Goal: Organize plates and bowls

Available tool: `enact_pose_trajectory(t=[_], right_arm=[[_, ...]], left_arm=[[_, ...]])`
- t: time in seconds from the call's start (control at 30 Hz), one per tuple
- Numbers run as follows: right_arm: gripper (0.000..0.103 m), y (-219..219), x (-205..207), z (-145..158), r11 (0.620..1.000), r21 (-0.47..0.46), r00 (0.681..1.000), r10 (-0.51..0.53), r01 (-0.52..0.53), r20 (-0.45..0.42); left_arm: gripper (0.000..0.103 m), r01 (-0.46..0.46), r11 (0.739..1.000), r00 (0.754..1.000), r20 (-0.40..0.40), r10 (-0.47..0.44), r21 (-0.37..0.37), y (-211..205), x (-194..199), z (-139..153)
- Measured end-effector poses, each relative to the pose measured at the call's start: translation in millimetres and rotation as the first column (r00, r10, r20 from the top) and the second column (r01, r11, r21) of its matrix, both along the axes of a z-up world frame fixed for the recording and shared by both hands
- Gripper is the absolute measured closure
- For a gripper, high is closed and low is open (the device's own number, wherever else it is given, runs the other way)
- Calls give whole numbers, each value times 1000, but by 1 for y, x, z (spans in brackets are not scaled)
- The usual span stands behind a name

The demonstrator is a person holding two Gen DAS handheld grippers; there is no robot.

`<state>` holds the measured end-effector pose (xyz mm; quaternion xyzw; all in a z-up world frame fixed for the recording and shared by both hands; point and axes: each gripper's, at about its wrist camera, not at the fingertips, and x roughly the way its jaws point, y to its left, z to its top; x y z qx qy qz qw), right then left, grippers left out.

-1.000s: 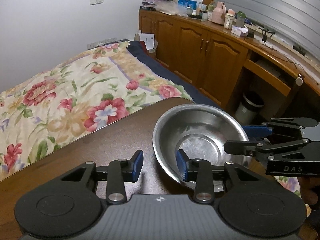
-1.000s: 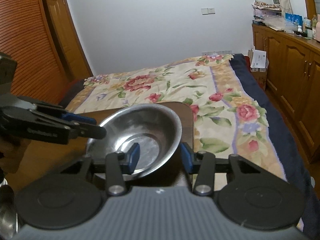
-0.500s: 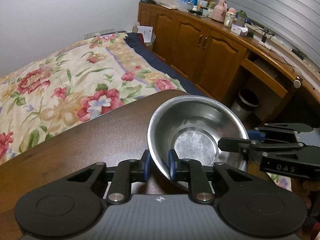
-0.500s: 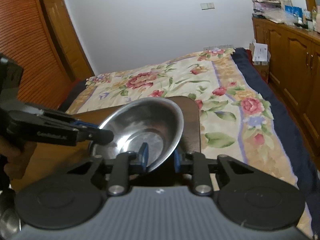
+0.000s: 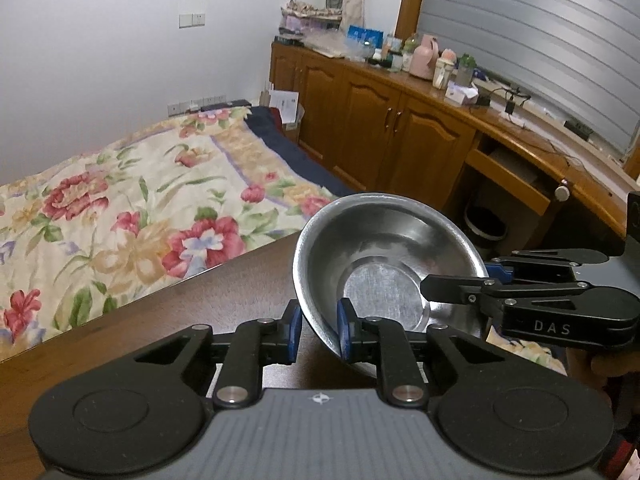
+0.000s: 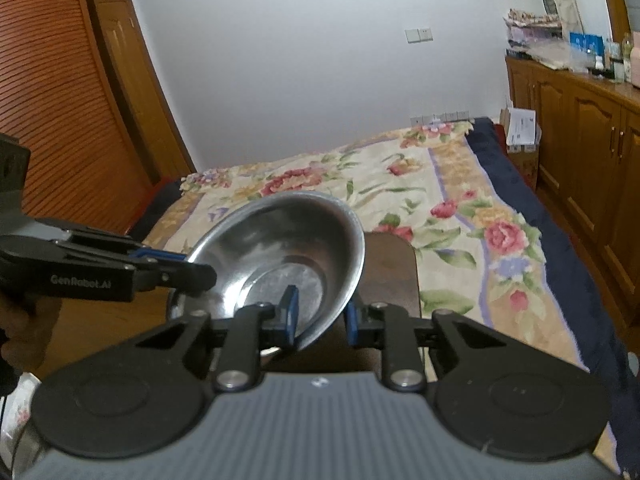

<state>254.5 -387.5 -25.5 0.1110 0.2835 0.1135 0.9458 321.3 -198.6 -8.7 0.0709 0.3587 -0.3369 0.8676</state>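
Both jaws clamp opposite rims of the steel bowl (image 5: 384,256). We've got left gripper (image 5: 318,330) and right gripper (image 6: 320,314) sharing its weight, clear above the table (image 5: 168,320).

Bowl (image 5: 384,248) near rim hidden behind gripper body; items on cabinet (image 5: 400,132) too small to identify.

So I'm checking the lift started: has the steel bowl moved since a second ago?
Yes. The steel bowl, pinched by both grippers, has risen and tilted; its far rim now overlaps the floral bedspread rather than lying within the wooden table.
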Motion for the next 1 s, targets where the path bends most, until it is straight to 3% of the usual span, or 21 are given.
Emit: enact_pose_trajectory(t=[0.4, 1.0], right_arm=[[77, 9, -22, 31, 1000, -27, 998, 5, -4, 65], [77, 36, -55, 52, 998, -62, 994, 40, -34, 100]], left_arm=[[83, 8, 1000, 996, 86, -5, -30, 17, -34, 38], [83, -1, 998, 989, 148, 10, -63, 55, -87, 61]])
